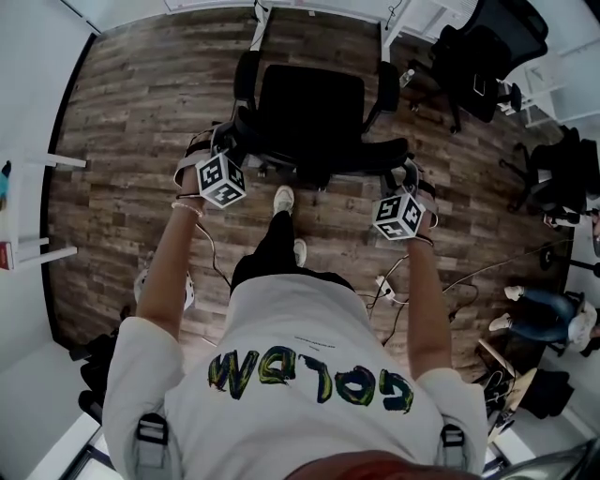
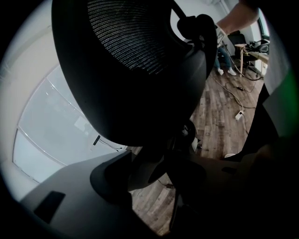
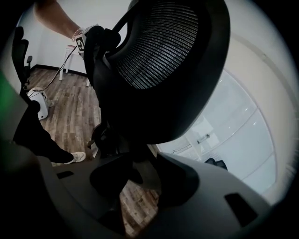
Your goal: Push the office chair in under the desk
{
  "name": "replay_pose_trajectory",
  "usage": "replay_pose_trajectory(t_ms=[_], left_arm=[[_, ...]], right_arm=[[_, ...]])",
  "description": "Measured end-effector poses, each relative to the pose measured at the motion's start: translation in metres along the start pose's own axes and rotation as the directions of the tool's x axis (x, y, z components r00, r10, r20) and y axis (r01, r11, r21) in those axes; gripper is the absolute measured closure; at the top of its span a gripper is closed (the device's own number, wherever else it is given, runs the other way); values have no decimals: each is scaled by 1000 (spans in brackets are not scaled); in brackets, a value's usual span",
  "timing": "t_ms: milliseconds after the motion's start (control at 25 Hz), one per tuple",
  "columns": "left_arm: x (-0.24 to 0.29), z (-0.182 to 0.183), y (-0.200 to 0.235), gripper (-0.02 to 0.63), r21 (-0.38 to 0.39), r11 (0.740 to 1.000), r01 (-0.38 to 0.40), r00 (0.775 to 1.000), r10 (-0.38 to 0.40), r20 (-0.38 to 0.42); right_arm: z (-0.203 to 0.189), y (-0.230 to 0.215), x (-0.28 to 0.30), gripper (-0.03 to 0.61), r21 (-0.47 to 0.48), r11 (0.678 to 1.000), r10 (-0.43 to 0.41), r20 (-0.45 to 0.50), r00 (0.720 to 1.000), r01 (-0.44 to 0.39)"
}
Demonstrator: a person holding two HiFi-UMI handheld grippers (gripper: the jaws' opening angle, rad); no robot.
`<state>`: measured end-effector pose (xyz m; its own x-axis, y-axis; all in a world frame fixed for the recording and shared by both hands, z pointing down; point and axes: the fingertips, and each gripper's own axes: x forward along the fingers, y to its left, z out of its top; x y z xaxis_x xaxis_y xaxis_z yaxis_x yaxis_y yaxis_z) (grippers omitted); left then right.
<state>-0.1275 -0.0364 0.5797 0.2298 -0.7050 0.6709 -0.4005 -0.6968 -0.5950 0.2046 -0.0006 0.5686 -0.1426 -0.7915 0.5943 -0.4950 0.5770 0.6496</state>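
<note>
Office chair [image 1: 311, 103] stands at upper centre of the head view, seat toward the desk [image 1: 259, 28], not yet under it. Nearest, the left gripper [image 1: 225, 150] and right gripper [image 1: 405, 178] each have their jaws clamped on a side rim of the mesh backrest [image 2: 135, 60]. Equal pressure from both sides should roll it straight, with the 2 armrests passing between the desk's 2 white legs at the top edge; uneven force would likely swivel it. The wood-plank floor [image 1: 131, 141] looks smooth for castors. A power strip [image 1: 387, 284] lies at lower centre. Other black chairs [image 1: 487, 47] stand upper right.
</note>
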Motion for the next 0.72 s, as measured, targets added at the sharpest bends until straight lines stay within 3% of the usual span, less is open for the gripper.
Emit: replay_pose_trajectory(t_ms=[720], left_arm=[[78, 17, 77, 391, 17, 1000, 4, 999, -4, 44]], right_arm=[[23, -63, 84, 408, -16, 1000, -16, -31, 999, 15]])
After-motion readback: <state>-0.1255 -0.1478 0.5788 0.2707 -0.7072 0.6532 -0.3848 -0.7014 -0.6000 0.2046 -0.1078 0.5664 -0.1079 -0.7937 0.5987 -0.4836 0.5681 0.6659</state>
